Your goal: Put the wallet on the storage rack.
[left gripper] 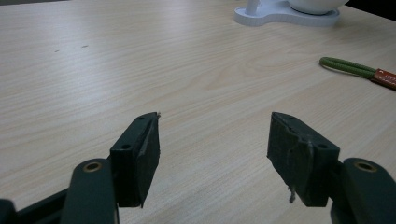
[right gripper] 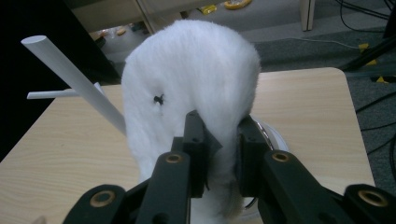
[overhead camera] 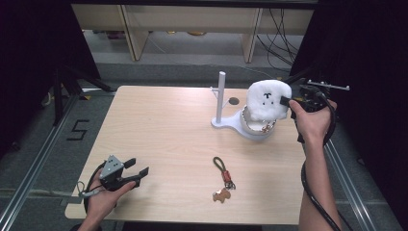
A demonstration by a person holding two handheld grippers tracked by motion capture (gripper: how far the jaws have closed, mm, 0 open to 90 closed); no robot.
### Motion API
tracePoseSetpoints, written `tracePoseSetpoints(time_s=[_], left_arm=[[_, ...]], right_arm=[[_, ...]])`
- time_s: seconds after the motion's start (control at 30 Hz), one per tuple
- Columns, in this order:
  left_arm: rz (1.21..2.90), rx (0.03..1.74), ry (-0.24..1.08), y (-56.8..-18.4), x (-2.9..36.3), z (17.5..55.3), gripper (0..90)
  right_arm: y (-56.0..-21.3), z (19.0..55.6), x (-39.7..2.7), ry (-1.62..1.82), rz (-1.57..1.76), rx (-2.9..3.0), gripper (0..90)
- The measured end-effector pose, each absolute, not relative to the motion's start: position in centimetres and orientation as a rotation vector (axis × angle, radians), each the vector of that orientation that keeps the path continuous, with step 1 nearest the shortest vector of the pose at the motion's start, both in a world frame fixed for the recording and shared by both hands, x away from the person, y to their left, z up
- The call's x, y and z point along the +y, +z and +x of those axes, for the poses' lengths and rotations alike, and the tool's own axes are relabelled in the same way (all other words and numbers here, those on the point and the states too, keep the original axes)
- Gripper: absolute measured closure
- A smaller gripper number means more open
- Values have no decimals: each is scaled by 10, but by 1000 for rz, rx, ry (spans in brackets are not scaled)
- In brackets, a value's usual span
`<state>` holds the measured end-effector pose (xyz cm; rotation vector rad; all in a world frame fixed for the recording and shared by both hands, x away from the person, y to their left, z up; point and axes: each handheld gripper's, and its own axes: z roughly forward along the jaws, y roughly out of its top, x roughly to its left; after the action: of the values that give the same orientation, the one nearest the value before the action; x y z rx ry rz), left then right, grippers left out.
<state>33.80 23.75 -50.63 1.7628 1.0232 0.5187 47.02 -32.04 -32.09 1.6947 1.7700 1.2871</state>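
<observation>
White fluffy toy (right gripper: 191,88) pinched upright in right gripper (right gripper: 222,154), small dark mark facing the pole (right gripper: 74,79), bowl (overhead camera: 255,129) under it, left gripper (left gripper: 215,154) wide, holding nothing, above counter (left gripper: 140,65).

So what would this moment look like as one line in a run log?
right gripper: shut on fluffy white plush toy, above white dish stand | left gripper: open, empty, near table edge | green-looped keychain: lying untouched
</observation>
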Motion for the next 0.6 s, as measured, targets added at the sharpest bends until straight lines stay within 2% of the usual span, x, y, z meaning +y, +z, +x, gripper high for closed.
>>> tracePoseSetpoints(time_s=[0.6], left_arm=[[1768, 1031, 519, -506, 237, 337, 338]], right_arm=[[-332, 490, -322, 1296, 1761, 1706, 785]])
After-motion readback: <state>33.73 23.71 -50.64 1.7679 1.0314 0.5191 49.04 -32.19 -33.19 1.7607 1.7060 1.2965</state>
